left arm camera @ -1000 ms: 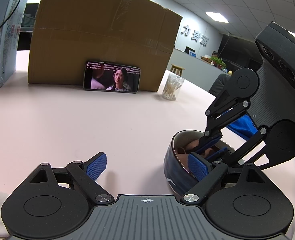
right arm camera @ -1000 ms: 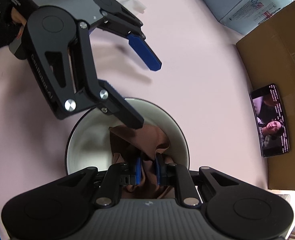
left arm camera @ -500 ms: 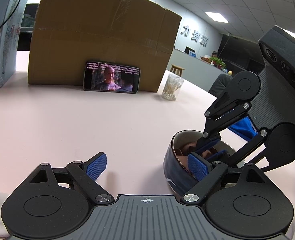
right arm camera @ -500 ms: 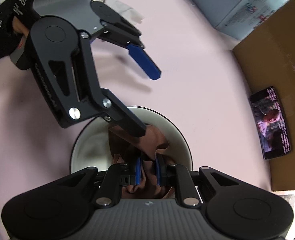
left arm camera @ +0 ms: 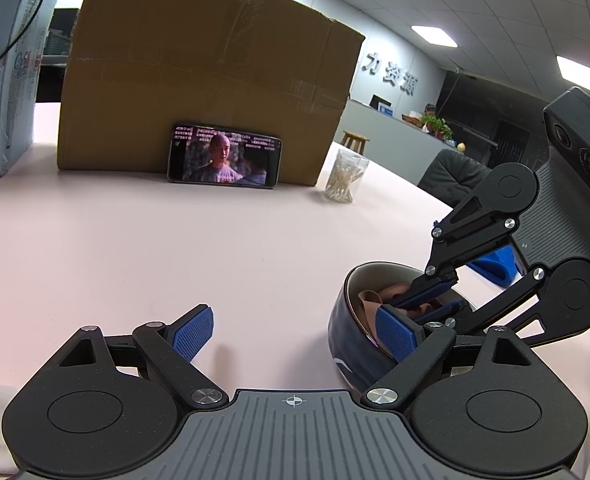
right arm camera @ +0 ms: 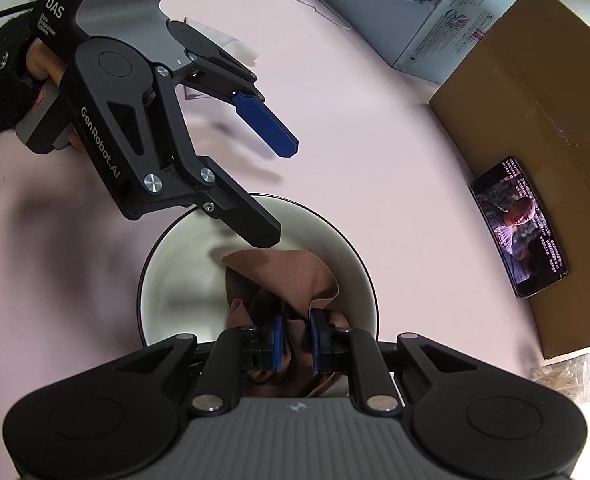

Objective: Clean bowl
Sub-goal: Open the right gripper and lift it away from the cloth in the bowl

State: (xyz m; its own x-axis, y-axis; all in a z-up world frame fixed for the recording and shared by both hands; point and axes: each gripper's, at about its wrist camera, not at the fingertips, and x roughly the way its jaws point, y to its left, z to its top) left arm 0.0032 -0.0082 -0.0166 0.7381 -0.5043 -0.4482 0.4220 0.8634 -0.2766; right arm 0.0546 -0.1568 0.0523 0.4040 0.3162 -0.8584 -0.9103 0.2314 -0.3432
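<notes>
Left wrist view: the left gripper [left arm camera: 295, 330] is spread wide, one blue pad over bare pink tabletop [left arm camera: 175, 248] at 7 o'clock and the other pad at 4 o'clock, at or just over the near rim of the dark blue bowl [left arm camera: 349, 344]; whether it touches the rim I cannot tell. The bowl sits at 4 o'clock with a brown cloth [left arm camera: 375, 300] bunched inside. The right gripper [left arm camera: 431, 300] reaches down into the bowl from 3 o'clock. Compared with a second ago its body sits a little higher and further toward 3 o'clock, while its fingertips stay in the bowl, so the tool has tilted or swept. At 12 o'clock a phone [left arm camera: 225, 156] leans on a cardboard box [left arm camera: 207, 80], its video now showing a different face; a jar of cotton swabs [left arm camera: 345, 178] stands at 2 o'clock.

Right wrist view: the right gripper [right arm camera: 293, 338] at 6 o'clock is pinching the brown cloth [right arm camera: 283, 272], the jaws close with fabric between them. The cloth lies against the pale inner wall of the bowl [right arm camera: 167, 280], on the 3 o'clock half. The bowl and left gripper [right arm camera: 273, 190] have drifted toward 3 o'clock in the frame since a second ago, and the cloth's folds have shifted slightly. I judge this as a wiping stroke under way, with the 9 o'clock side of the interior yet to be covered
</notes>
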